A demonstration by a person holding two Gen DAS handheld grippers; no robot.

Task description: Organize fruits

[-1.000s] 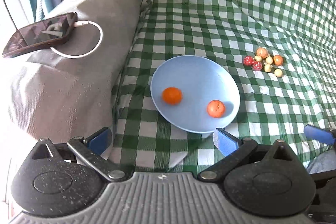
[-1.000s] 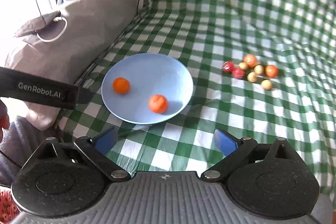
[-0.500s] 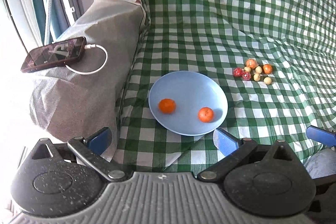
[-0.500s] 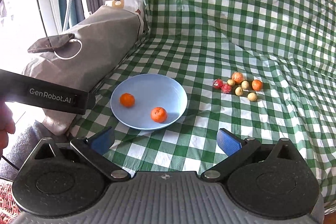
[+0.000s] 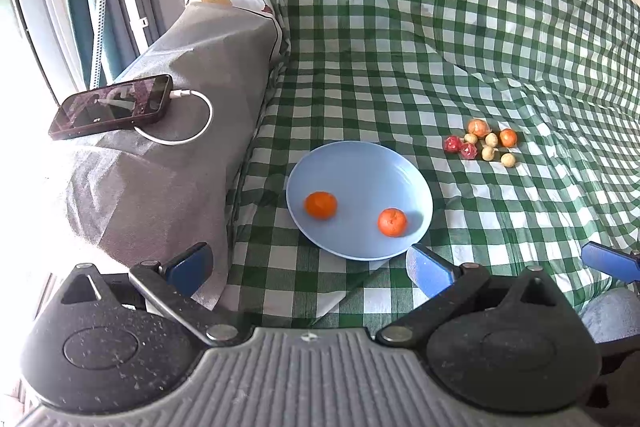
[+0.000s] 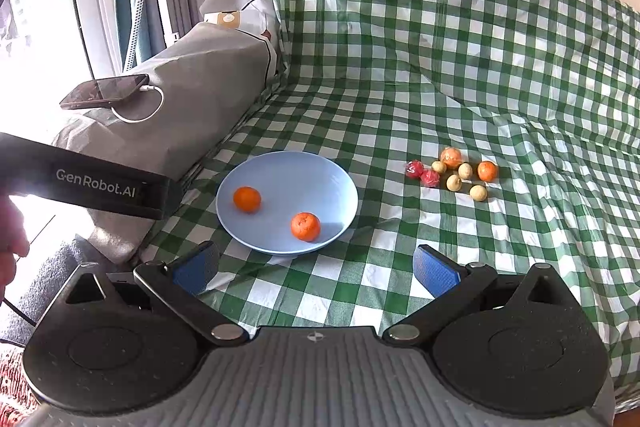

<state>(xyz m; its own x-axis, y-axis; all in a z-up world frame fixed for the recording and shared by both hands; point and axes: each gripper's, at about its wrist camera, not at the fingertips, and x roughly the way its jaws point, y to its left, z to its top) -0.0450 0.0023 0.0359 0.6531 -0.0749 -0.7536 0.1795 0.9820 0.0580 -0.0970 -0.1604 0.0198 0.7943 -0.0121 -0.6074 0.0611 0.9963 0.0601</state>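
Note:
A light blue plate [image 5: 360, 167] [image 6: 288, 169] lies on a green checked cloth and holds two oranges [image 5: 320, 205] [image 5: 392, 222], also seen in the right wrist view [image 6: 247, 199] [image 6: 305, 226]. A cluster of small fruits [image 5: 482, 145] [image 6: 454, 173], red, orange and pale yellow, lies on the cloth to the right of the plate. My left gripper [image 5: 308, 263] is open and empty, held back from the plate's near edge. My right gripper [image 6: 316, 267] is open and empty, also short of the plate.
A grey covered armrest [image 5: 180, 155] stands left of the plate with a phone [image 5: 112, 107] and white cable [image 5: 188, 135] on it. The left gripper's body [image 6: 88, 183] crosses the left of the right wrist view. The checked backrest [image 6: 440, 27] rises behind.
Both grippers have pulled back and up from the plate, so plate and fruits look smaller and farther. Both stay open. The fruits have not moved.

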